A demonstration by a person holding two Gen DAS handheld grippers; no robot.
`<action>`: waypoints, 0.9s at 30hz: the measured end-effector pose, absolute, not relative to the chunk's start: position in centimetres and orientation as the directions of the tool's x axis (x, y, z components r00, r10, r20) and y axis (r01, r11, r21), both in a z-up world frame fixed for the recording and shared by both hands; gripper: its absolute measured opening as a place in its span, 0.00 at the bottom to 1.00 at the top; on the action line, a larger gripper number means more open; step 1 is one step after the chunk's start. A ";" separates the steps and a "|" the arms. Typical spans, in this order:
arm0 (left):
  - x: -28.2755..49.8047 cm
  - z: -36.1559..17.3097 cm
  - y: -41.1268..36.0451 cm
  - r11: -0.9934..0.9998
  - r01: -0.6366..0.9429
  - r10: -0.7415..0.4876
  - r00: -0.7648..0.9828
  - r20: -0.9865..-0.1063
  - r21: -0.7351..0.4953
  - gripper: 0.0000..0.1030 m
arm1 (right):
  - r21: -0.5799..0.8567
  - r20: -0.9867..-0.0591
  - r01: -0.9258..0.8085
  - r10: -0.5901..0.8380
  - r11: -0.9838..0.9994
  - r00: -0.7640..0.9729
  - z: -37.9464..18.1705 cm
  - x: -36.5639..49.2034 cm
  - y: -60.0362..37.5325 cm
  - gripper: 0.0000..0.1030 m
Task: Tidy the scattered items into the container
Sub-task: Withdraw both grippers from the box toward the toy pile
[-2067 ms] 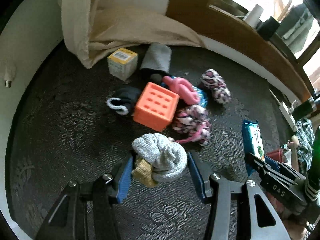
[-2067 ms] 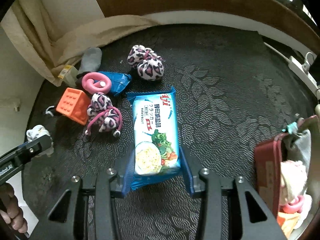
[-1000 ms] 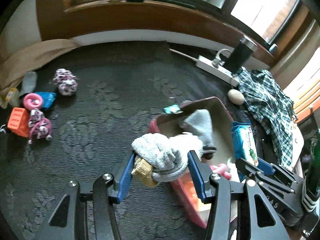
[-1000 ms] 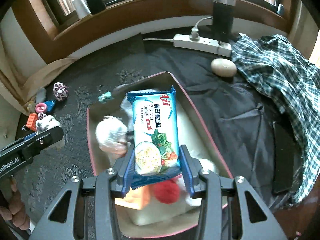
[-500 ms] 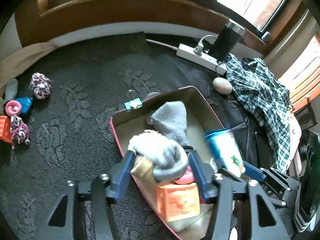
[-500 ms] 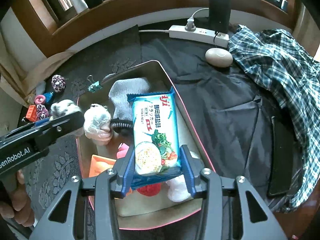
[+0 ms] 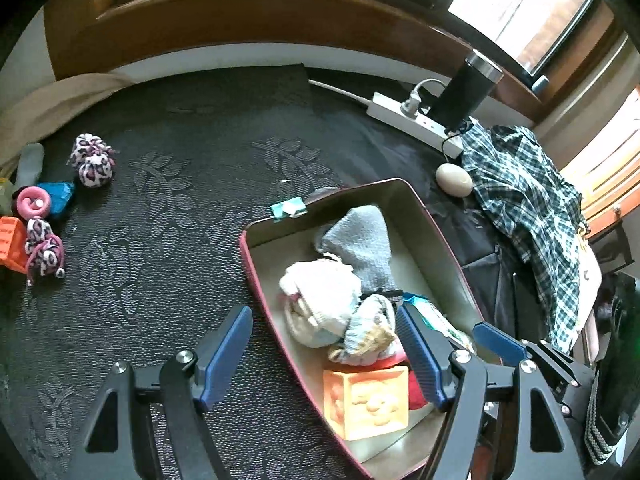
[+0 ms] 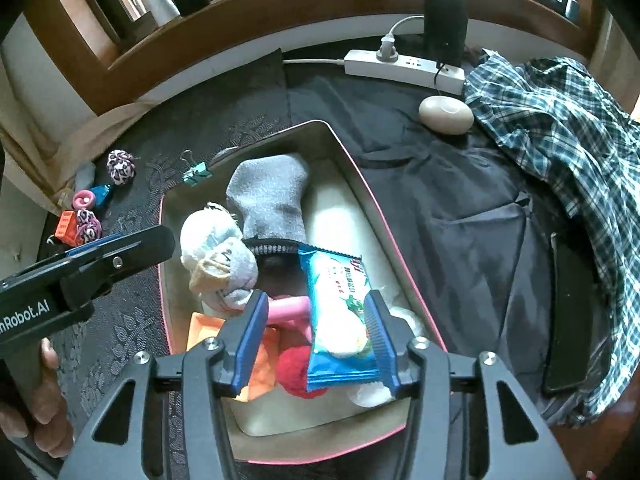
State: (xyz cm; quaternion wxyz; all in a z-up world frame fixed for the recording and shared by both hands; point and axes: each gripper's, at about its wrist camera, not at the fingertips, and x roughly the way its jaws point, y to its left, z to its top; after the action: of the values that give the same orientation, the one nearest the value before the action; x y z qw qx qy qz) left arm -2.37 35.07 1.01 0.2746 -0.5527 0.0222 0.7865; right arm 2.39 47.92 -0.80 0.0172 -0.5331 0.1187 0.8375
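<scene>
The red-rimmed container [image 7: 256, 268] [image 8: 352, 168] holds socks, toys and an orange block [image 7: 366, 404]. My left gripper [image 7: 324, 344] is open above its near-left rim; the grey-and-tan sock ball [image 7: 366, 336] [image 8: 228, 264] lies loose in the container between the jaws. My right gripper [image 8: 316, 324] is open over the container; the blue snack packet [image 8: 340, 320] lies tilted in it against the right finger. Scattered at the far left are a leopard-print ball [image 7: 92, 162], a pink ring [image 7: 34, 202], a blue packet [image 7: 60, 196], an orange cube [image 7: 8, 240] and a leopard rope toy [image 7: 44, 250].
A teal binder clip [image 7: 288, 208] lies beside the container's far corner. A white power strip [image 8: 404, 68], a black flask [image 8: 446, 12], a beige oval object [image 8: 446, 114] and a plaid shirt [image 8: 560, 128] lie right of it. A window ledge [image 7: 260, 12] runs behind.
Both grippers have opened: the left let the sock ball drop into the container, and the right let go of the snack packet, which now lies tilted inside.
</scene>
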 end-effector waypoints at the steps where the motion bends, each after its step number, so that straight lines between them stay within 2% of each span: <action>1: -2.4 1.1 34.8 -0.849 -0.456 0.407 -0.241 -0.881 -0.268 0.74 | 0.180 -0.896 -0.154 -0.097 -0.971 -0.433 -0.7 2.3 47.7 0.52; 27: -5.3 2.3 22.7 -0.923 -0.315 0.328 -0.341 -0.881 -0.221 0.74 | 0.178 -0.866 -0.046 -0.134 -0.983 -0.482 1.3 -0.4 37.6 0.52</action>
State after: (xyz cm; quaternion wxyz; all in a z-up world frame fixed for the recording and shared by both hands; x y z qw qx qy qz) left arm -5.34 22.65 2.28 0.1962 -0.5395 -0.0058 0.8188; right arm -0.38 37.58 1.34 -0.0257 -0.5085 0.0887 0.8561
